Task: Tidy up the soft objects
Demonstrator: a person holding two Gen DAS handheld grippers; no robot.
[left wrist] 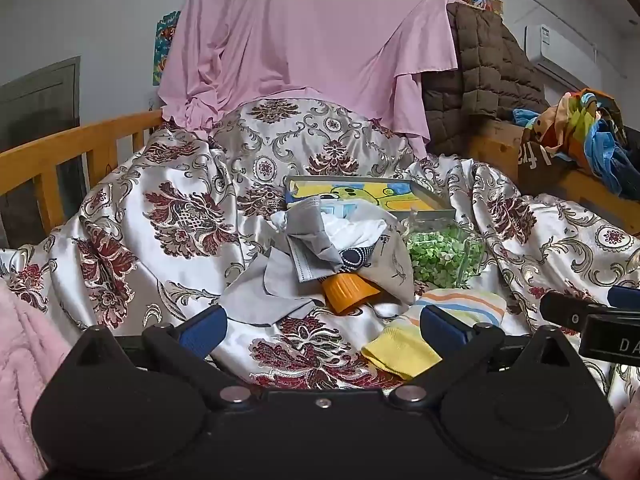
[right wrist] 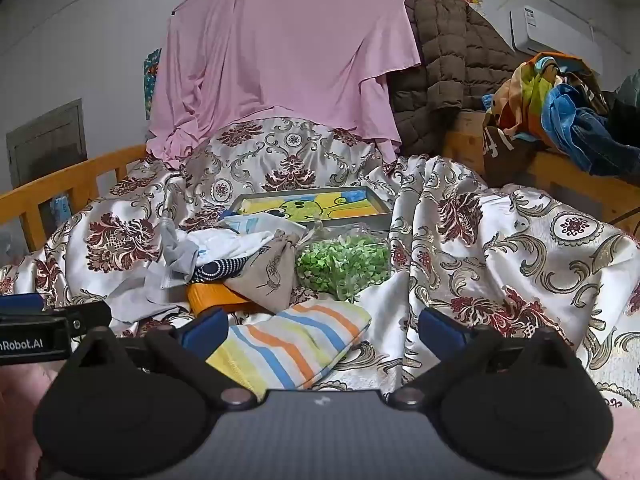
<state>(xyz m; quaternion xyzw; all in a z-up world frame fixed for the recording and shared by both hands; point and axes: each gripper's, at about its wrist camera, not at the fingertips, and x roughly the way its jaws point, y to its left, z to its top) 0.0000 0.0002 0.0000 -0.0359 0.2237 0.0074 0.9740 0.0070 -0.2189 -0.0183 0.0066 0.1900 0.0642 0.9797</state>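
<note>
Partly buried: orange ribbed cup (left wrist: pixel 349 291) under grey cloths | "Robot.AI" on left gripper (right wrist: pixel 36 322) | right gripper (right wrist: pixel 322 326) and left both wide open, empty

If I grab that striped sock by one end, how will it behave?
The striped sock lies flat and creased, so it will probably droop limp from the pads. It looks thin, likely very light. The satin bedspread beneath is glossy, so a push may slide the sock rather than bunch it.
</note>
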